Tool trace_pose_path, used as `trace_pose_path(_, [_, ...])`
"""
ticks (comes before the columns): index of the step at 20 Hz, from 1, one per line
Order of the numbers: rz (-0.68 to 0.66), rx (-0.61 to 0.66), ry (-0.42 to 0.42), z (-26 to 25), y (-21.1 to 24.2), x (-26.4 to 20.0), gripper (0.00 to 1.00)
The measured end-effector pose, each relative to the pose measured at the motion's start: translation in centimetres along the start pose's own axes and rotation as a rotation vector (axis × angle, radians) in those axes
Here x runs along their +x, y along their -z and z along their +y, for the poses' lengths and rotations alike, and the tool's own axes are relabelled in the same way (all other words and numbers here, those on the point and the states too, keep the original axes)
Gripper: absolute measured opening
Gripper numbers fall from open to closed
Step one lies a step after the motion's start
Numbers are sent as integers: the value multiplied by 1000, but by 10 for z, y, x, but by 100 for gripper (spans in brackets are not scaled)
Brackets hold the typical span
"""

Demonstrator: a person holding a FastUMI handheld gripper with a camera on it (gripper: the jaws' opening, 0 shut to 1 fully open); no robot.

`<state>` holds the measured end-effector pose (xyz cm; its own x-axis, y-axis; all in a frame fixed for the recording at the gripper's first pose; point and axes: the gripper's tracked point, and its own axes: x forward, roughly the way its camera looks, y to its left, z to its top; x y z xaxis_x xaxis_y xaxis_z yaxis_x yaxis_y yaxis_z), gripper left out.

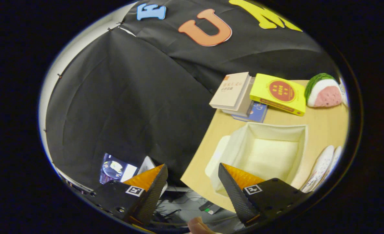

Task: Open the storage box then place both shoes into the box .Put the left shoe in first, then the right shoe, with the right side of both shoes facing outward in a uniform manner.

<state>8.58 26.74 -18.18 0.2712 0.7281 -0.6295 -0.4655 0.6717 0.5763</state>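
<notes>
The cream fabric storage box (263, 152) stands open on the wooden table (325, 123), its inside bare; a lid-like cream flap (216, 159) hangs at its near side. My gripper (193, 169) is open with nothing between its fingers, held off the table's corner. One finger (234, 191) overlaps the box's near wall, the other finger (153, 188) hangs over the area off the table. Two white shoes (323, 167) lie side by side just past the box's far side, partly cut off.
Behind the box lies a stack of books: a beige one (230, 91), a yellow one (278, 94) and a blue one (256, 112). A watermelon-slice plush (325, 92) sits beside them. Below the table edge are a lit screen (117, 169), cables and a person's fingertip (198, 226).
</notes>
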Motion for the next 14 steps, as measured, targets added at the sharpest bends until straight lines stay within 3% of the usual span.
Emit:
trace_pose_path(5, [-25,50,166,-108,11,-52,95])
trace_pose_path(14, [57,215,341,-263,75,-87,95])
